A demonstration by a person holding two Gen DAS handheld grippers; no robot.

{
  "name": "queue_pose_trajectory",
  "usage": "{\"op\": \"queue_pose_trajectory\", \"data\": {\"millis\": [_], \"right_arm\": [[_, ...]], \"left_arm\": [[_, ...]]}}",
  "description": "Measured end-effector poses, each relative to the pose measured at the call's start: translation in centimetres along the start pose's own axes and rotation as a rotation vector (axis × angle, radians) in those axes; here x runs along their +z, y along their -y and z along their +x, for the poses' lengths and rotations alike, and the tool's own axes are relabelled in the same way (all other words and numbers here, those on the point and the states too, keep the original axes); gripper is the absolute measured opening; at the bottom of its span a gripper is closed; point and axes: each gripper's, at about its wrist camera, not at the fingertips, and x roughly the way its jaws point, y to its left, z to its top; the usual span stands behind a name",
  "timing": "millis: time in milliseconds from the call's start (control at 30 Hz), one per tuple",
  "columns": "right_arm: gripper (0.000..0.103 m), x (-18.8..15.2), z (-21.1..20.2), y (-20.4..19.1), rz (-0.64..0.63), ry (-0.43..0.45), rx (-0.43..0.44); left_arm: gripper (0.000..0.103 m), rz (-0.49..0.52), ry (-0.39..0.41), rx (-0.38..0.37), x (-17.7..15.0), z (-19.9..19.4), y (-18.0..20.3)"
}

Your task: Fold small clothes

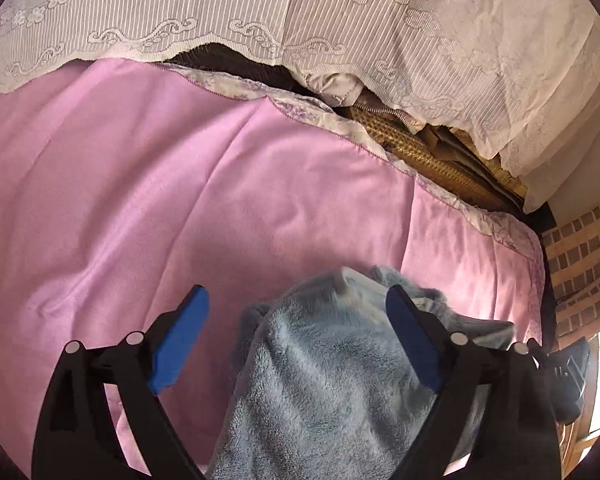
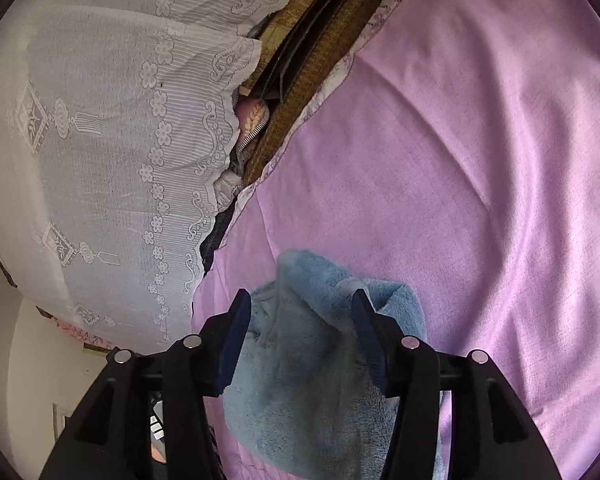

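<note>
I see the small light-blue fleece garment (image 1: 324, 380) lying in a soft, bunched heap on the pink bedsheet (image 1: 140, 208). Its pile is fluffy and plush, with folds and a turned-over flap that shows a paler, smoother lining near its far end. In the right wrist view the same blue garment (image 2: 300, 384) looks rumpled, with one thick fold laid across the top and rounded, uneven edges.

My left gripper (image 1: 298, 336) stands over the garment with its jaws wide apart; the blue pads (image 1: 180, 344) do not press the fleece, and the garment lies below and between them, nearer the right-hand pad. My right gripper (image 2: 300, 332) also has its jaws apart, straddling the garment's upper fold, and I see no pad clamped on the cloth.

Beyond the garment, the pink sheet spreads out in broad creases to its pale floral-printed border (image 1: 340, 120). Past that border lies a strip of brown woven matting (image 1: 428, 156), and beyond it hangs a white lace curtain (image 1: 220, 12) with flower and scroll patterns.
</note>
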Motion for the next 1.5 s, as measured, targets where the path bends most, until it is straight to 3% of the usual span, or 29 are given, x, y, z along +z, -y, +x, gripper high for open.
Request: {"op": "queue_pose_trajectory", "data": {"millis": [67,200,333,400,567,633,733,933,1067,1200,1333,1400,1500], "right_arm": [[0.051,-0.2,-0.6,-1.7,-0.093,0.025,-0.041],[0.019,-3.0,1.1,-5.6,-0.371,-0.002,-0.187],[0.015,-5.2,4.9,-7.2,-0.533,-0.061,-0.284],[0.015,-5.2,6.4,-7.2,-0.578,-0.057,-0.331],[0.011,-3.1,7.5,-3.8,-0.496,-0.004,-0.444],[0.001,-2.5,7.6,-1.9,-0.447,-0.007,-0.446],[0.000,-2.8,7.9,-0.6,-0.451,0.006,-0.428],[0.000,-3.0,7.5,-1.3,-0.481,0.017,-0.455],[0.007,-3.8,5.3,-3.2,-0.460,0.054,-0.438],[0.008,-6.8,3.1,-6.0,-0.520,0.072,-0.380],[0.011,-10.1,2.4,-6.8,-0.570,0.055,-0.368],[0.017,-11.1,2.4,-5.9,-0.567,0.048,-0.399],[0.014,-11.9,2.3,-3.0,-0.517,0.003,-0.418]], "left_arm": [[0.087,0.038,0.006,0.011,0.0,-0.5,0.7],[0.087,0.227,0.012,0.079,-1.8,0.2,4.1],[0.087,0.458,0.027,0.189,-4.3,2.3,8.0],[0.087,0.507,0.020,0.227,-4.7,3.9,8.6],[0.088,0.419,-0.044,0.322,-3.9,8.2,4.8],[0.096,0.336,-0.082,0.303,-3.8,9.6,2.3],[0.099,0.257,-0.080,0.249,-4.1,10.4,0.3],[0.099,0.273,-0.061,0.278,-4.0,9.2,0.7],[0.097,0.346,0.022,0.322,-4.4,5.4,2.8],[0.097,0.415,0.077,0.280,-6.4,2.5,5.4],[0.097,0.483,0.069,0.299,-9.8,2.6,6.8],[0.097,0.464,0.025,0.328,-10.9,3.8,5.9],[0.099,0.407,0.004,0.311,-12.3,5.0,3.4]]}}
